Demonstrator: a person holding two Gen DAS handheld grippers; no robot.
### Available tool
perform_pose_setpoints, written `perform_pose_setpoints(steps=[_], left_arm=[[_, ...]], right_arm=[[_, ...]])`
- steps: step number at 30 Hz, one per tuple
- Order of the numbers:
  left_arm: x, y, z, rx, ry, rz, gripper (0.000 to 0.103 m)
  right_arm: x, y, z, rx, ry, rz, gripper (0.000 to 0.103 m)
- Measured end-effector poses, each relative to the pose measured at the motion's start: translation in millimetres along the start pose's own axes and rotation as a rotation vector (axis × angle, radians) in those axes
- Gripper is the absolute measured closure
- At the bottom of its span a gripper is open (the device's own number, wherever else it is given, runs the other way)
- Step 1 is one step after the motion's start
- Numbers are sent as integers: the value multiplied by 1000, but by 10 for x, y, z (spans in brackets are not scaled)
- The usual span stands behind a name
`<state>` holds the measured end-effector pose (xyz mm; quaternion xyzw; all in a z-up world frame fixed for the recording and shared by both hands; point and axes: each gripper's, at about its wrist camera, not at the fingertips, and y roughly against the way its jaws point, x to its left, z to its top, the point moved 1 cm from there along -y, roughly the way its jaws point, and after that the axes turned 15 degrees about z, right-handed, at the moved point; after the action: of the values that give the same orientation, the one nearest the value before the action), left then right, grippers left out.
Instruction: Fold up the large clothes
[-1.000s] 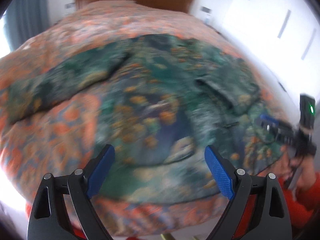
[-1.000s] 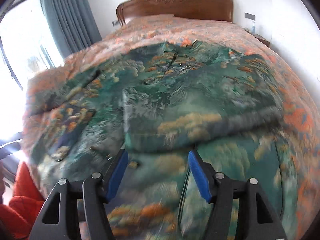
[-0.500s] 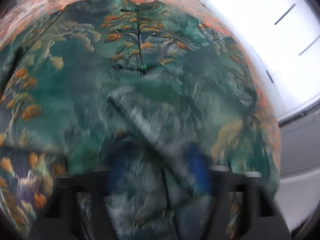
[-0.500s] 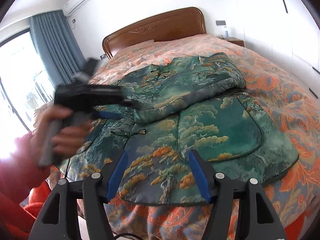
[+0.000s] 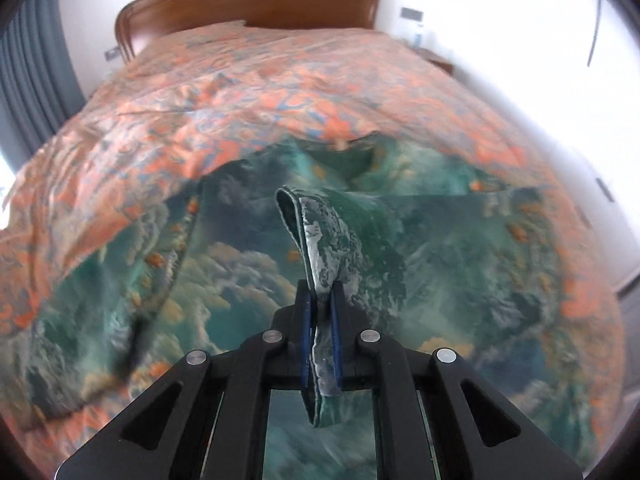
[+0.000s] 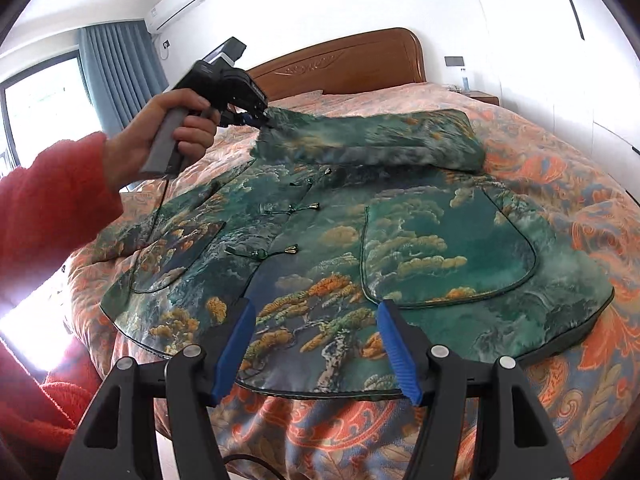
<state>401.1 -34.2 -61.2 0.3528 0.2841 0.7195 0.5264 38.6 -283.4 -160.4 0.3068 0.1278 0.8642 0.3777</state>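
The green printed jacket (image 6: 400, 236) lies spread front-up on the bed (image 6: 580, 248), hem toward the foot, with one sleeve (image 6: 372, 140) lifted across its upper part. The left gripper (image 5: 319, 320) has its fingers closed on the cuff end of that sleeve, the fabric pinched between the blue pads and a loop of it standing up ahead of them; in the right wrist view this gripper holds the cuff up above the jacket's chest, on the person's left. The right gripper (image 6: 316, 348) hangs over the hem with its fingers spread wide, holding nothing, the hem lying between and just beyond them.

The likely trouble: the pinch takes only a narrow bit of the cuff, so a quick pull could slip the fabric out and drop the sleeve crooked. With nothing pinning the body, dragging the sleeve across may also tug the shoulder and rumple the flat front, or catch the knotted fastenings (image 6: 296, 250) down the middle
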Motion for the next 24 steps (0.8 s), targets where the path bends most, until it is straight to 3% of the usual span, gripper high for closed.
perform_pose_setpoints(steps=[6,12,18,22,24], left_arm=[[-159,-595,-247,83,-25,65,95],[-256,-767,-397,94,-68,98,94],[-272,-859,-447,89,-83,85,92],[-255,-876,-530,54,-92,70,88],[-231,-877,-552,43,-76,59,87]], right_arm=[[-154,-14,-42,-1,-56,3,38],[-232,-76,-68,24,-76,2,38],[-237,-146,-39,55,-93,9,38],[-405,-35,350,23,-201,54,38],[-560,-47,720,37,-199,-3,38]])
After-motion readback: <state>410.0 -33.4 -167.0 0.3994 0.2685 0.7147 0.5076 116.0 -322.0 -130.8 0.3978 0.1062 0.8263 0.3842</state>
